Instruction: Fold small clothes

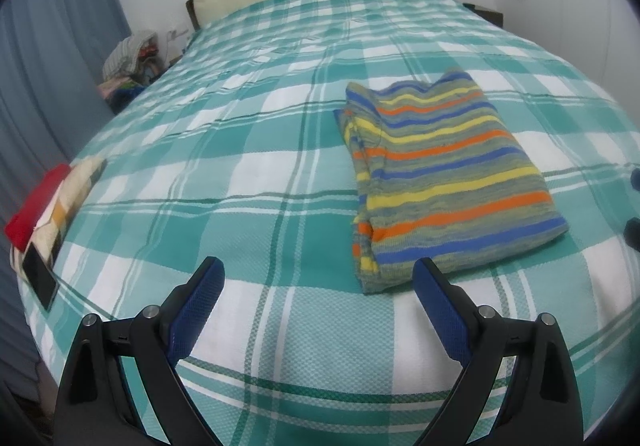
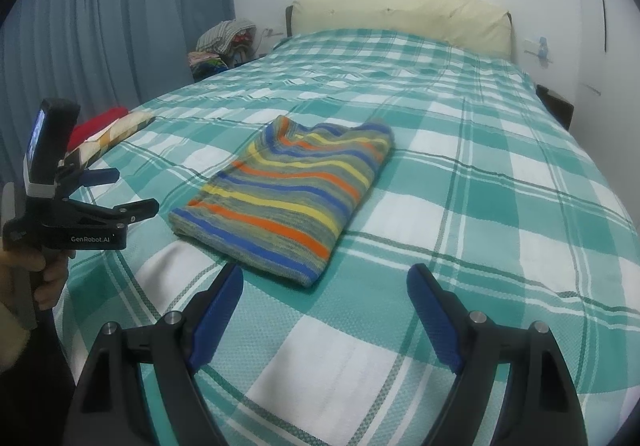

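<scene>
Right wrist view: green-checked bed (image 2: 500, 173) by grey curtains (image 2: 120, 13), folded striped sweater (image 2: 288, 197), both tools spread empty, left tool (image 2: 132, 191) marked seemingly "GenRobot.AI".

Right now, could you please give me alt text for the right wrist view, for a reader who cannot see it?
A folded striped garment lies flat on a green and white checked bedspread, just beyond the open right tool, which holds nothing. At the left edge, the left tool, held in a hand, is also open and empty.

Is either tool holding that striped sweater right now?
No, the folded striped knit sweater lies free on the green checked bedspread, untouched.
</scene>
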{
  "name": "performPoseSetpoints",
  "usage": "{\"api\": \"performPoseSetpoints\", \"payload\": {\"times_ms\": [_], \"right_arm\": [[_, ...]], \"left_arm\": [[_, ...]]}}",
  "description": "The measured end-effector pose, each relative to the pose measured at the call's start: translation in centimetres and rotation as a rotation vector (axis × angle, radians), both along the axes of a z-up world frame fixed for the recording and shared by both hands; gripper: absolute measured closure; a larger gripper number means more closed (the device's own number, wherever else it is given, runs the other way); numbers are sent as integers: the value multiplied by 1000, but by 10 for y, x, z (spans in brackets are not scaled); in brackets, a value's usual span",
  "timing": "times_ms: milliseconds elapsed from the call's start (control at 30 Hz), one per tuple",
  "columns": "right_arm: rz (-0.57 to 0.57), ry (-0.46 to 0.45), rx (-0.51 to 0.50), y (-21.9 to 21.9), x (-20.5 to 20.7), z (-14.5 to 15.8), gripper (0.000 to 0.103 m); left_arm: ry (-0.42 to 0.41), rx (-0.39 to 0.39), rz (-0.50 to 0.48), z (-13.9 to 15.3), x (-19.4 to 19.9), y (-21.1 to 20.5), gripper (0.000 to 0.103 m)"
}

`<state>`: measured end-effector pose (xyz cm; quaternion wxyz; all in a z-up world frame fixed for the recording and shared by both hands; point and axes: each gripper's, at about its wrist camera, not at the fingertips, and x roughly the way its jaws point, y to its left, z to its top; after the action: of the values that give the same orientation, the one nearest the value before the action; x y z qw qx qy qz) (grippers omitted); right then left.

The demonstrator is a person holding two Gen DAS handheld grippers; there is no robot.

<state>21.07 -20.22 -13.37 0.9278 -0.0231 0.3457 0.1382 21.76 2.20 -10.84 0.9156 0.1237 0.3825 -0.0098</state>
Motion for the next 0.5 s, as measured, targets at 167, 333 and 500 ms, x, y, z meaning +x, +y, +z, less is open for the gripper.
{"api": "performPoseSetpoints", "payload": {"times_ms": [167,333,500], "right_arm": [[-3,3,8,-1,0,0,19],[-7,0,11,-2,0,0,19],[-9,-2,11,-2,0,0,19]], "left_arm": [[1,7,3,0,0,0,7],[6,10,9,-1,0,1,7],[9,10,9,-2,1,2,7]]}}
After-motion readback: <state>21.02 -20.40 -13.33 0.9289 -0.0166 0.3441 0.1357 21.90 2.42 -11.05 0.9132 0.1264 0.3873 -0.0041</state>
